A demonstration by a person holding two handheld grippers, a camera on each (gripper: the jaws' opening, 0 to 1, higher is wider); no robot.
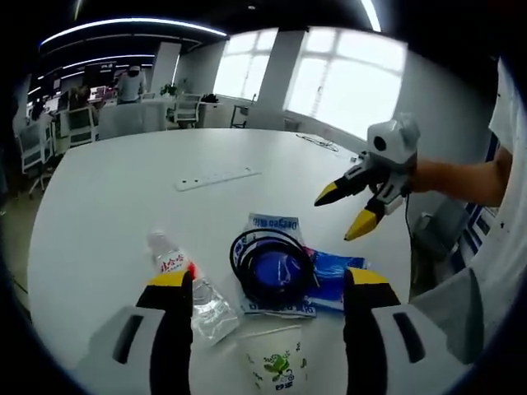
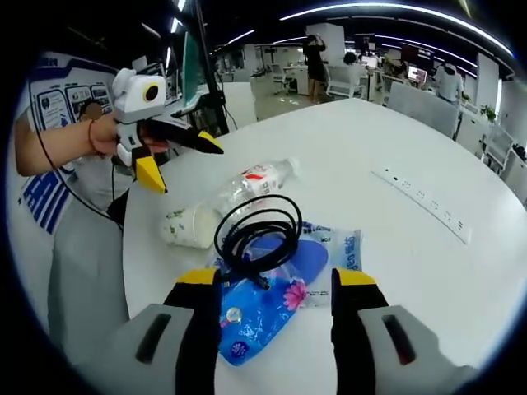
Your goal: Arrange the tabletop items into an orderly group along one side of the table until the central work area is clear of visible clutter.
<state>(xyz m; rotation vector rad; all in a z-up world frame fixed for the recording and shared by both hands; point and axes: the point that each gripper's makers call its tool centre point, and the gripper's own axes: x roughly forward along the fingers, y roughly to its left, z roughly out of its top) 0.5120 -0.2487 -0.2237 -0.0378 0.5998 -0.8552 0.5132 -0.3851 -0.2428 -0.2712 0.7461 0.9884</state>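
Setting: you work in an open-plan office — rows of desks [image 1: 123, 115], office chairs [image 2: 342, 78], ceiling light strips [image 1: 132, 25], large windows [image 1: 346, 82].

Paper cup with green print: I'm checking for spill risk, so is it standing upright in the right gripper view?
No, the white paper cup with green print lies on its side on the white table.

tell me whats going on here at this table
A person holds a two-jaw gripper in each hand over a white table. Both are open and holding nothing: the left gripper hovers above the clutter, and the right gripper points at it from the other side. The clutter sits in a loose pile: a coiled black cable lying on blue packets, a plastic bottle on its side and a paper cup. A white power strip lies further off. Nothing is gripped.
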